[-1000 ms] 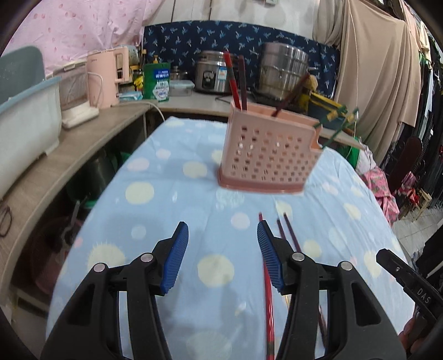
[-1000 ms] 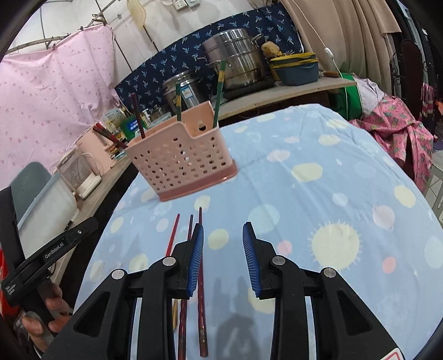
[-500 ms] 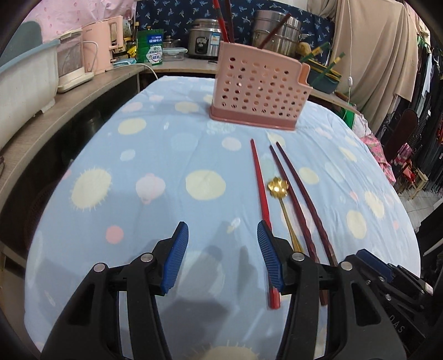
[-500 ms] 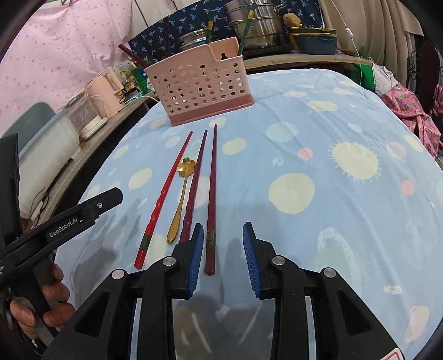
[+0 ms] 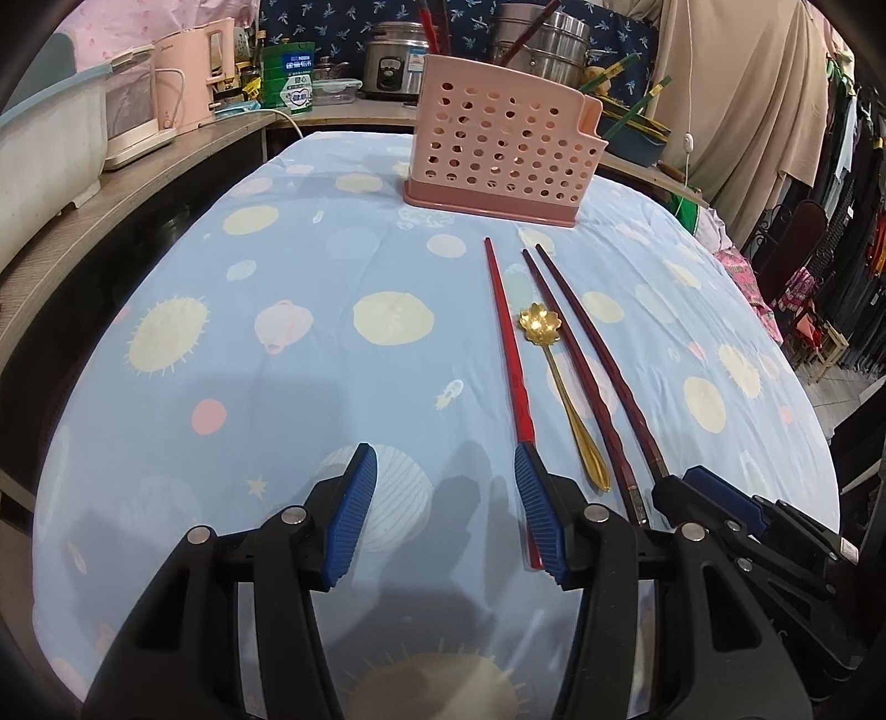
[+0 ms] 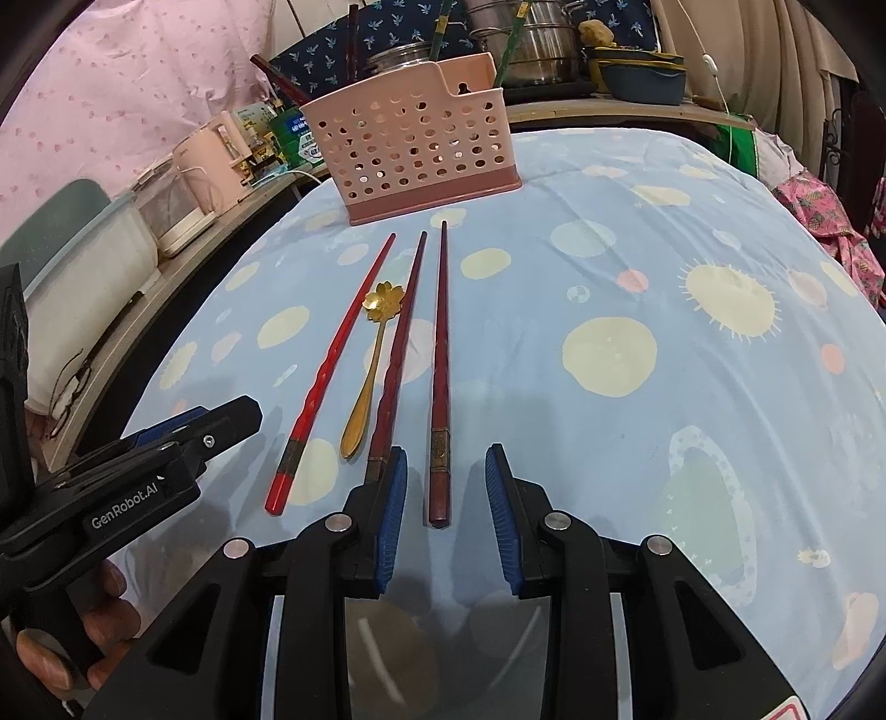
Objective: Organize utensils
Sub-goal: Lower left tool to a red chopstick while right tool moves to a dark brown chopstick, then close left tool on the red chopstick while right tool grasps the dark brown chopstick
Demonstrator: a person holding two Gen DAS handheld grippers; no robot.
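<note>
A pink perforated utensil basket (image 5: 501,158) (image 6: 412,152) stands at the far end of the blue spotted tablecloth (image 5: 332,277) and holds several chopsticks. In front of it lie a red chopstick (image 5: 506,335) (image 6: 338,360), a gold flower spoon (image 5: 559,382) (image 6: 371,360) and two dark red chopsticks (image 5: 592,365) (image 6: 440,354). My left gripper (image 5: 446,515) is open and empty, left of the red chopstick's near end. My right gripper (image 6: 446,509) is open, its fingers either side of the rightmost dark chopstick's near end.
A wooden counter (image 5: 83,216) runs along the left with a pink kettle (image 5: 185,77), a white tub (image 5: 44,149) and a green box (image 5: 288,80). Steel pots (image 5: 545,39) stand behind the basket. Clothes (image 5: 841,166) hang at the right.
Both grippers have pulled back from the basket toward the near table edge and lowered. The chopsticks and spoon now lie fully in view. Both grippers stay open.
</note>
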